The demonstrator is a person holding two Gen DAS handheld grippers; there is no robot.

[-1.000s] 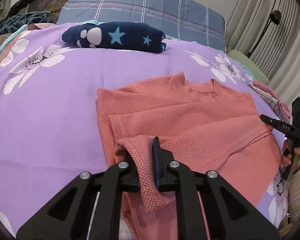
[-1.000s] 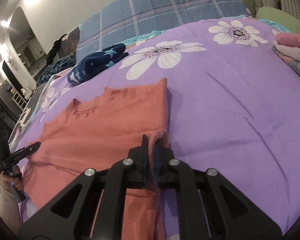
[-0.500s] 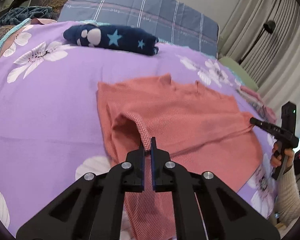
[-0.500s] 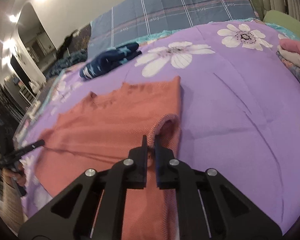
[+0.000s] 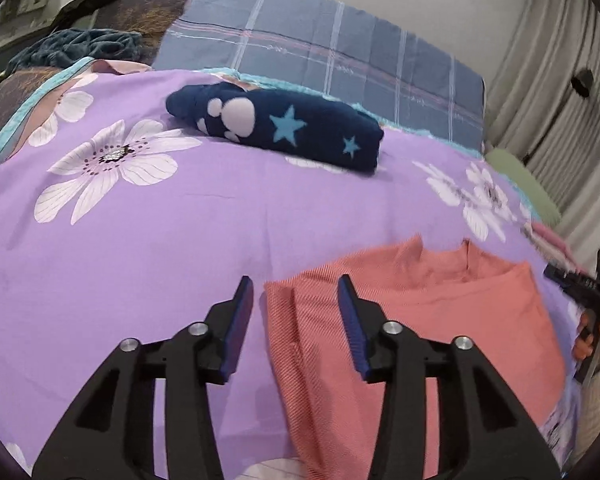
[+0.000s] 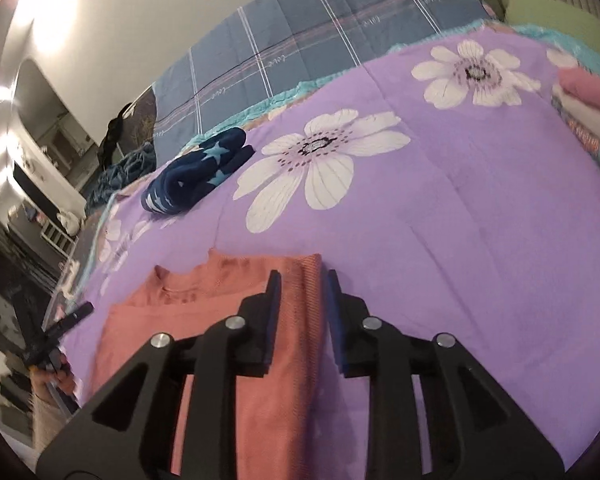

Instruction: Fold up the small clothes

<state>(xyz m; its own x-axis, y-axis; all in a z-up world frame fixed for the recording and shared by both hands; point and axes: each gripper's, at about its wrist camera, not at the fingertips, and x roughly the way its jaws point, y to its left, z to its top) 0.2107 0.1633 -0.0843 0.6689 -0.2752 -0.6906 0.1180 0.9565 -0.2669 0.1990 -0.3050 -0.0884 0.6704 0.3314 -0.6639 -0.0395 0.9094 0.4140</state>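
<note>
Lying folded on the purple bed (image 5: 180, 240), the salmon shirt (image 5: 439, 320) is judged mid-fold, left gripper (image 5: 296, 304) and right gripper (image 6: 300, 300) spread apart empty; a regrasp is needed for the next fold.

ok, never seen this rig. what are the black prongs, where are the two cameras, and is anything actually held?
No robot here: a person carries a hand-held gripper in each hand, and a fisheye camera on each looks out along its two black fingers. The left hand-held gripper is open and holds nothing. The right hand-held gripper is open too, its fingers either side of the shirt's edge without pinching it. The salmon shirt lies on a purple flowered bedspread, sides folded in. Behind it lies a folded navy star garment. Folded clothes sit at the right edge.
</note>
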